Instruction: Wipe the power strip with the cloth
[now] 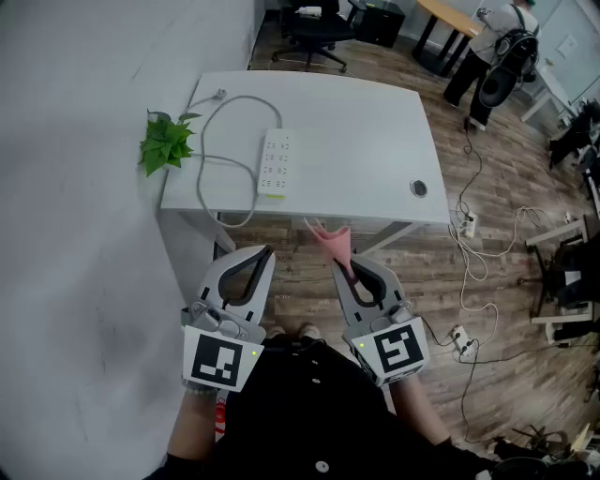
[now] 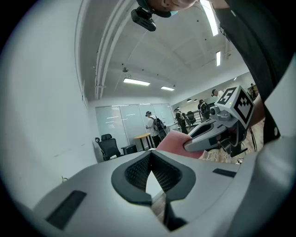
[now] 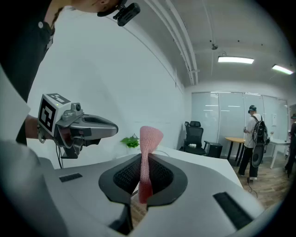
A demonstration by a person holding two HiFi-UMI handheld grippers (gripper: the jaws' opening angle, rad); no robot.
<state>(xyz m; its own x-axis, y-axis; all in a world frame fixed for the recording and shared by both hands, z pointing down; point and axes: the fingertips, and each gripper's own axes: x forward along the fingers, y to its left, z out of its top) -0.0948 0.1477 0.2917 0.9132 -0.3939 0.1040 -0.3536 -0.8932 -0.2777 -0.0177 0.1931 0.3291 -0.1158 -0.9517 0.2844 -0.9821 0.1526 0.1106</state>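
A white table (image 1: 366, 131) fills the upper middle of the head view, set against a plain white wall (image 1: 75, 187) that takes the whole left side. The power strip (image 1: 275, 164) lies flat on the left half of the tabletop, running away from the near edge, and its grey cable (image 1: 211, 159) loops off to the left and back towards the table's far corner. A small green plant (image 1: 167, 141) sits at the table's left edge, and a round grommet (image 1: 418, 188) is set into the top near the right front corner. Below the table both grippers are held over wood-plank floor (image 1: 487, 309), well apart from the strip. The left gripper (image 1: 262, 255) has its jaws pressed together at the tips with nothing between them. The right gripper (image 1: 343, 270) pinches the pink cloth (image 1: 334, 241) – the fabric stands up out of the jaws and flares at its free end, just short of the table's near edge. Across the top of the frame are a black office chair (image 1: 314, 26) and a wood-topped desk (image 1: 450, 14); a person (image 1: 492, 52) with a backpack stands at the upper right, and loose cords (image 1: 478, 272) trail over the floor on the right
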